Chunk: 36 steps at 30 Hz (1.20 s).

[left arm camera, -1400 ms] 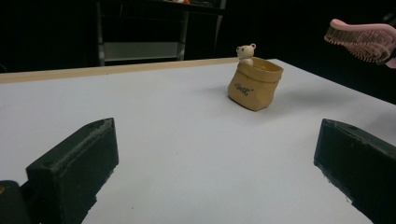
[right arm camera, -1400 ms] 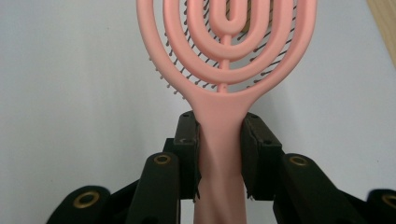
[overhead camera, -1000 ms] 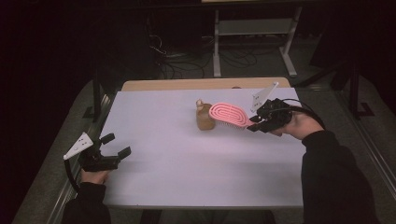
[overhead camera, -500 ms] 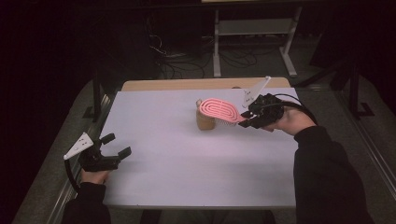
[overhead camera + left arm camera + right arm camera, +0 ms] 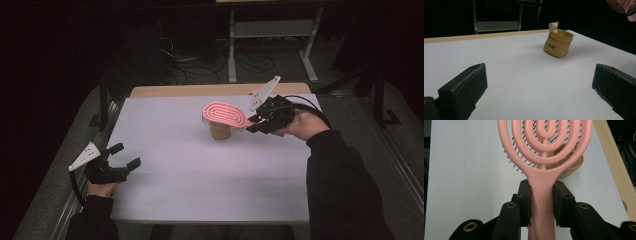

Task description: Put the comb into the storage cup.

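A pink vented hairbrush [image 5: 224, 115] hangs flat over a small tan sack-shaped pot [image 5: 220, 131] near the table's far middle. My right gripper [image 5: 254, 124] is shut on the brush handle [image 5: 541, 195]; the brush head [image 5: 545, 140] covers most of the pot [image 5: 571, 167] below it. The pot [image 5: 558, 43] carries a little bear figure [image 5: 553, 26] on its rim, and the brush [image 5: 622, 6] shows at the top right. My left gripper [image 5: 125, 156] rests open at the table's near left, with nothing between its fingers [image 5: 465, 87].
The white tabletop [image 5: 200, 170] has a wooden strip [image 5: 200, 90] along its far edge. A metal stand [image 5: 270, 35] and cables lie on the dark floor beyond the table.
My right gripper has carried the hairbrush leftward, from beside the pot to directly over it. The left gripper has stayed where it was.
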Tool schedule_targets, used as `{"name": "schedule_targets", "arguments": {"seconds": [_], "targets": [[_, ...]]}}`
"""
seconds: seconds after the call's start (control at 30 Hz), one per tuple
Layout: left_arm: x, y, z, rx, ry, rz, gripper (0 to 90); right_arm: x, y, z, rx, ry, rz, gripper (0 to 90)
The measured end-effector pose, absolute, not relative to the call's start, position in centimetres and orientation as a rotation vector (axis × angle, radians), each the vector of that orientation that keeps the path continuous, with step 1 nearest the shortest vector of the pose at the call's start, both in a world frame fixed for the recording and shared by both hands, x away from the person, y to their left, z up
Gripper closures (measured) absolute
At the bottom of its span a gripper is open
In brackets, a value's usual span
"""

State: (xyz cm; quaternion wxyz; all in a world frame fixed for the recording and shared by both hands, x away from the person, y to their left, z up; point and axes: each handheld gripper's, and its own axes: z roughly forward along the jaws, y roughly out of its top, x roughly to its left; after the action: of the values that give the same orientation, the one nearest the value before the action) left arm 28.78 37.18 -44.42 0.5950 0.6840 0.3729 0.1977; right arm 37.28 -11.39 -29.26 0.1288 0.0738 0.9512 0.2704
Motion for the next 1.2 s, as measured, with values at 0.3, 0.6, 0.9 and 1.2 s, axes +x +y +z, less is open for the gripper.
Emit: {"name": "schedule_targets", "arguments": {"seconds": [0.3,0.6,0.9,1.2], "targets": [[28.9,36.8,-44.5,1.609,0.884,0.438,0.0,37.3,-10.5,-28.3,0.195,2.749,0.796,68.7],[29.3,35.8,-43.7,1.642,0.874,0.423,0.0,37.3,-9.5,-27.4,0.177,2.724,0.818,68.6],[30.1,33.7,-42.3,1.667,0.843,0.362,0.0,37.1,-8.9,-27.1,0.170,2.712,0.843,68.7],[30.9,32.2,-40.2,1.623,0.836,0.324,0.0,37.2,-8.2,-27.0,0.175,2.696,0.870,68.7]]}}
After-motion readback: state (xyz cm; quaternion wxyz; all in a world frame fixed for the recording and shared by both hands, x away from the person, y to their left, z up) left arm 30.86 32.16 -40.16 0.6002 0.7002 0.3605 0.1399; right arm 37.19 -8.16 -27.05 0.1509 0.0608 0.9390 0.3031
